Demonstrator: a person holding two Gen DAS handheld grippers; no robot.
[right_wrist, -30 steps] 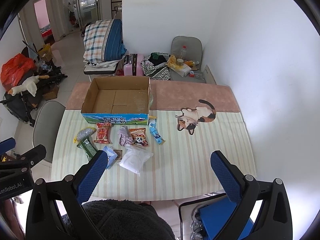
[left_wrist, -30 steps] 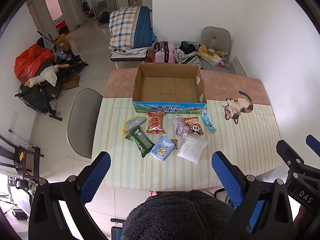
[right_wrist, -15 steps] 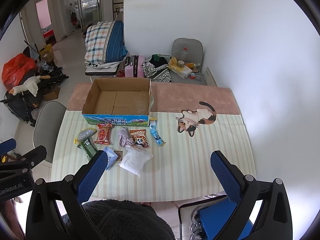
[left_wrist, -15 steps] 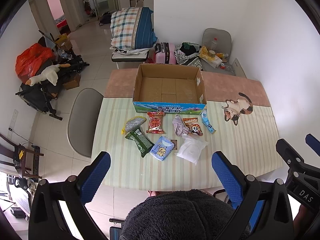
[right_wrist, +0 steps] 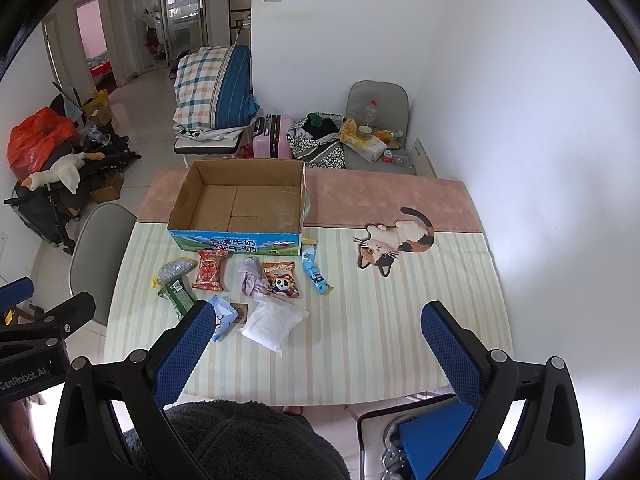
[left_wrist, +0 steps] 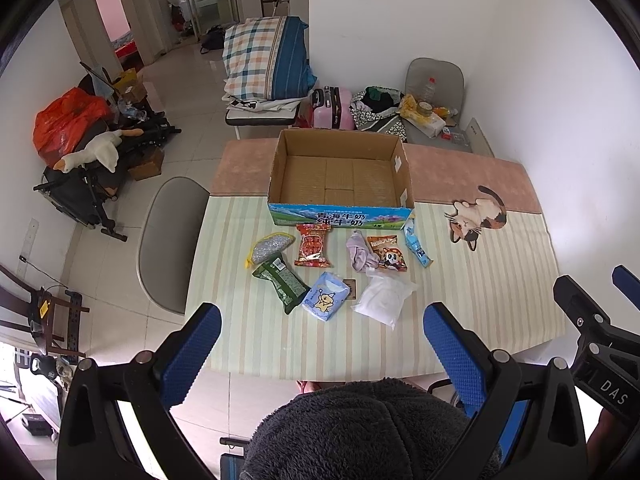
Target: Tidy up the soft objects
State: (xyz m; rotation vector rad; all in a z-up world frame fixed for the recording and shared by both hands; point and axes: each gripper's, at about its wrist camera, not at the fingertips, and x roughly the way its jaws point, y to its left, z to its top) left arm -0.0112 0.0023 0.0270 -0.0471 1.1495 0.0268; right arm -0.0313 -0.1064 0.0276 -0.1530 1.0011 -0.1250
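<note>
An empty cardboard box (left_wrist: 340, 176) (right_wrist: 240, 204) stands at the table's far side. Before it lie several soft packs: a red snack bag (left_wrist: 313, 245), a green pouch (left_wrist: 282, 281), a silver bag (left_wrist: 269, 245), a pink cloth (left_wrist: 360, 254), a panda snack bag (left_wrist: 388, 254), a blue tissue pack (left_wrist: 326, 297), a white bag (left_wrist: 384, 298) (right_wrist: 274, 322) and a blue stick pack (left_wrist: 416, 242). My left gripper (left_wrist: 320, 354) and right gripper (right_wrist: 316, 354) are both open and empty, held high above the table's near edge.
A cat-shaped mat (left_wrist: 476, 216) lies on the striped tablecloth (left_wrist: 480, 280) at the right. A grey chair (left_wrist: 168, 236) stands left of the table. White wall is at the right. A folded quilt (left_wrist: 264, 60), a pink suitcase (left_wrist: 332, 108) and clutter are behind.
Both views have tilted up slightly, showing more of the far wall. Nothing on the table has moved and both grippers stay open.
</note>
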